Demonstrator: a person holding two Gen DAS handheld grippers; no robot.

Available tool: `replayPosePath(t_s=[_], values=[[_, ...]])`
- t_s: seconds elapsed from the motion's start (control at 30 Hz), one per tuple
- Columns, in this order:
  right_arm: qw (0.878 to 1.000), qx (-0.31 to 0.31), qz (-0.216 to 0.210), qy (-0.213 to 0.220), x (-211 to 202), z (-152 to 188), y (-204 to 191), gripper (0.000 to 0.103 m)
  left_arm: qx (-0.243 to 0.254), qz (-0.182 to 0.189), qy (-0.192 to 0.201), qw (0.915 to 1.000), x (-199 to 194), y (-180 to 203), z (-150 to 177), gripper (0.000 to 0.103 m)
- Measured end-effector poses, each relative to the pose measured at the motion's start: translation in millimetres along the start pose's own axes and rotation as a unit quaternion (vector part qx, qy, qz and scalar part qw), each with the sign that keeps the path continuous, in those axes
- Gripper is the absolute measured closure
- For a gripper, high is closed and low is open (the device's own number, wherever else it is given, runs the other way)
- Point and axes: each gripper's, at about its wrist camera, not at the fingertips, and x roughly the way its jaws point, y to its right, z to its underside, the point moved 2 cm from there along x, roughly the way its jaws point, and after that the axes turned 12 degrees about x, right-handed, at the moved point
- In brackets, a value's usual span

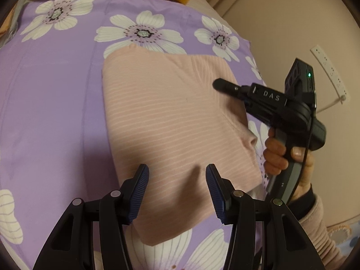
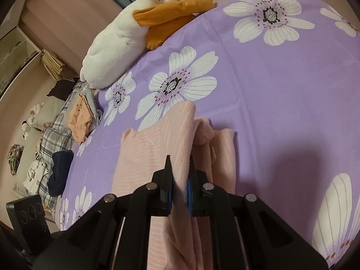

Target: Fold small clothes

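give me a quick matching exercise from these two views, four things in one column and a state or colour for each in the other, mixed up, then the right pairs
Things:
1. left gripper
2. right gripper
3. bedsheet
4. plush toy

States or colours:
A. white, with orange parts
B. shut on a fold of the pink striped garment
C. open, nothing between its pads
D. purple with white flowers

Pairs: 1-C, 2-B, 3-D, 4-A

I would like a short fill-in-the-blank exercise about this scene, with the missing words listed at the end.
1. The right gripper is shut on the pink ____.
2. The left gripper has its jaws ____, with nothing between them.
3. The purple bedsheet is printed with white ____.
4. The white plush toy has ____ parts.

Missing words: garment; open; flowers; orange
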Motion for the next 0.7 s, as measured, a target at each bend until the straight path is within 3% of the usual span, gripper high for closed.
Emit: replayPosePath(t_s=[0.13,0.3,0.53,0.7], values=[[0.999,0.004,0.025,-0.022,17,3,15,0.092,-0.006,-0.004,-0.010,0.9999,9,-1,1,0.052],[0.999,0.032,0.009,-0.024,15,2,26,0.088,0.000,-0.006,-0.013,0.9999,9,1,1,0.052],[0.999,0.011,0.021,0.028,-31,5,18,0.087,0.002,-0.008,-0.001,1.0000,1,0,5,0.052],[0.999,-0.041,0.000,0.015,-61,44,6,0.087,-0.003,-0.014,0.016,0.9998,-2,-1,10,0.052]])
